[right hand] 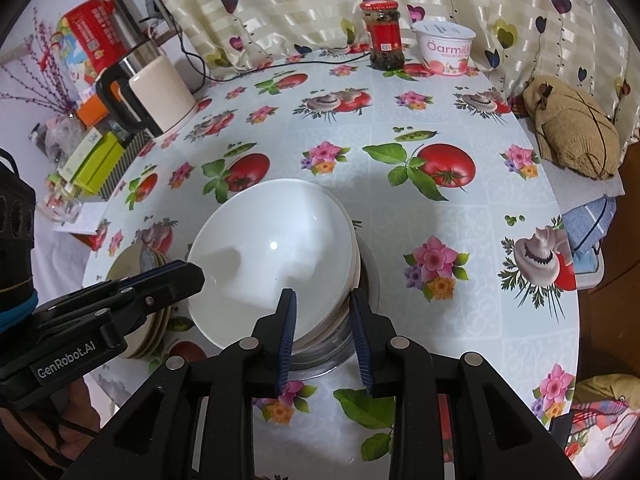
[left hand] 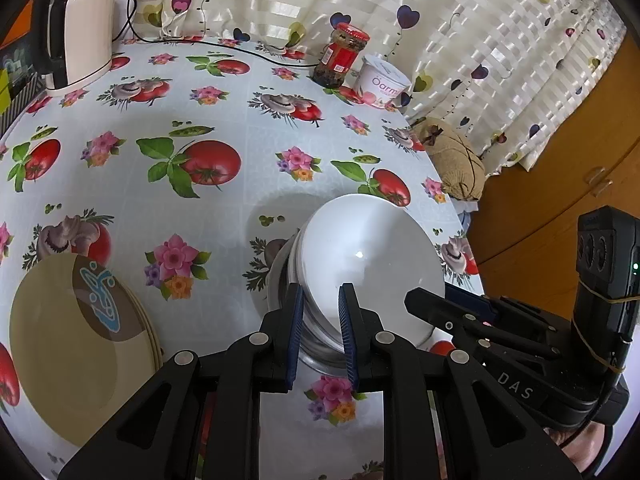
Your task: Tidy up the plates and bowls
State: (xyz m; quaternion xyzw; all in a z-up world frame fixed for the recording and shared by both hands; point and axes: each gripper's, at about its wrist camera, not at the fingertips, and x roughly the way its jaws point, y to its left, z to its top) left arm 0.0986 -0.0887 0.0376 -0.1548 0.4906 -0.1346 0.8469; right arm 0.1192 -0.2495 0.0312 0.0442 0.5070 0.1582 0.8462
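Writing: "Oarmilk" on yogurt tub; "GenRobot.AI" on left gripper body
Left gripper: tilted down, jaws narrowly apart astride bowl stack rim; grip unclear
Right gripper: tilted down, slightly parted astride opposite rim
Bowl stack: mid-counter, tilted
Plates: left, apart

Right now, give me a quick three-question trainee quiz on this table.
1. True or false: the white bowls sit with their rims level.
2. Which stands nearest the yogurt tub: A kettle, B red-lidded jar, C beige plates?
3. Fill in: the left gripper and right gripper each straddle the bowl stack's ____.
Key: 1 false, the stack is tilted; 2 B; 3 rim.
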